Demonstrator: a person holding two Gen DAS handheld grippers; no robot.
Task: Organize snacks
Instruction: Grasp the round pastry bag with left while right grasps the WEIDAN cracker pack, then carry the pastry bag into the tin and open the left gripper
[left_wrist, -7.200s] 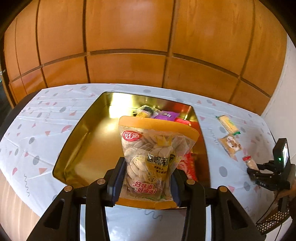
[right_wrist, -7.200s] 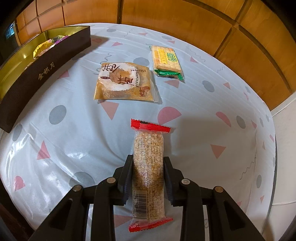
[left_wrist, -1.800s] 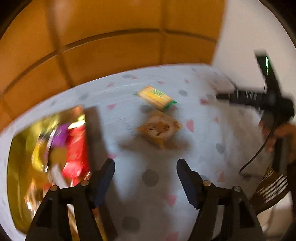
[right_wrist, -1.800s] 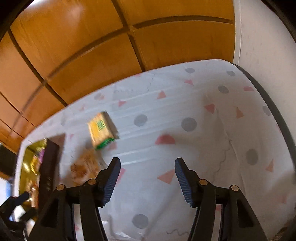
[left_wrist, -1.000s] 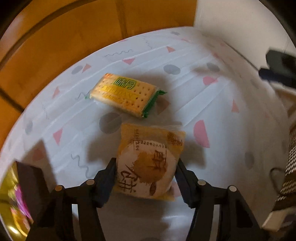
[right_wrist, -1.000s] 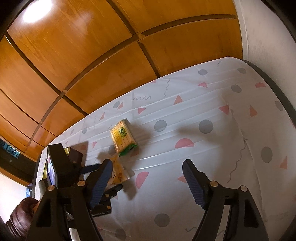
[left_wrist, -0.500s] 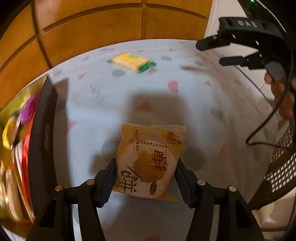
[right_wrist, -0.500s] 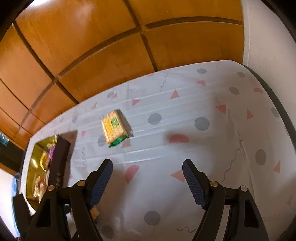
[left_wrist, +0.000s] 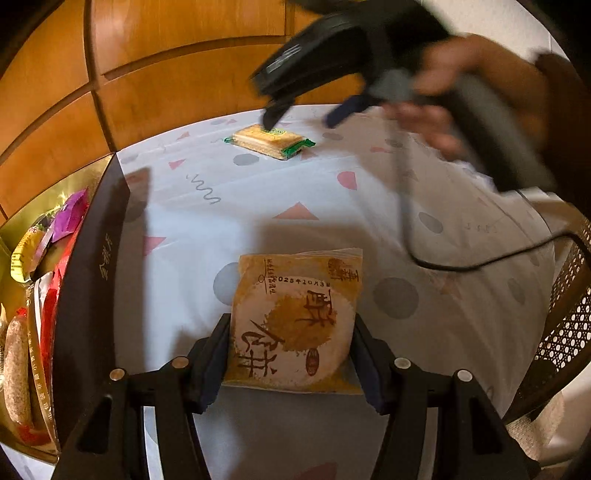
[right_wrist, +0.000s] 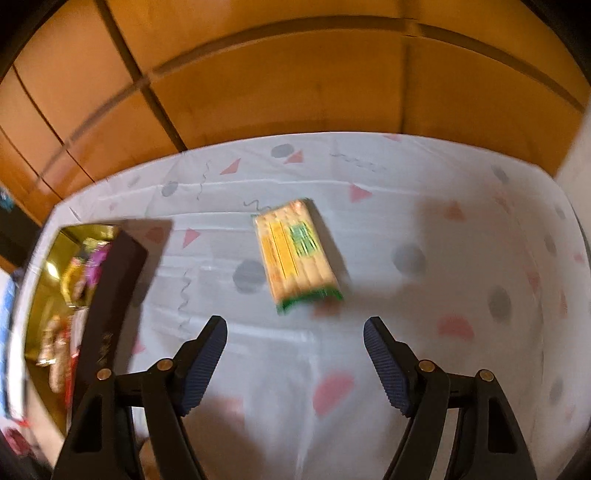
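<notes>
My left gripper (left_wrist: 290, 354) is shut on a tan pastry packet (left_wrist: 293, 321) with brown characters and holds it above the tablecloth, right of the gold snack box (left_wrist: 92, 266). My right gripper (right_wrist: 295, 354) is open and empty, just short of a yellow cracker pack with green ends (right_wrist: 295, 254) lying flat on the cloth. In the left wrist view the right gripper (left_wrist: 303, 114) hangs blurred over the same cracker pack (left_wrist: 269, 142). The box (right_wrist: 110, 280) holds several snacks.
A white tablecloth with pink triangles and grey dots (right_wrist: 443, 295) covers the table. Wood panelling (right_wrist: 295, 81) stands behind it. A wicker chair (left_wrist: 561, 332) is at the right edge. A black cable (left_wrist: 480, 264) trails from the right gripper.
My left gripper has closed on the pastry packet, lifted it and swung it toward the box. My right gripper has moved down toward the cracker pack, still open.
</notes>
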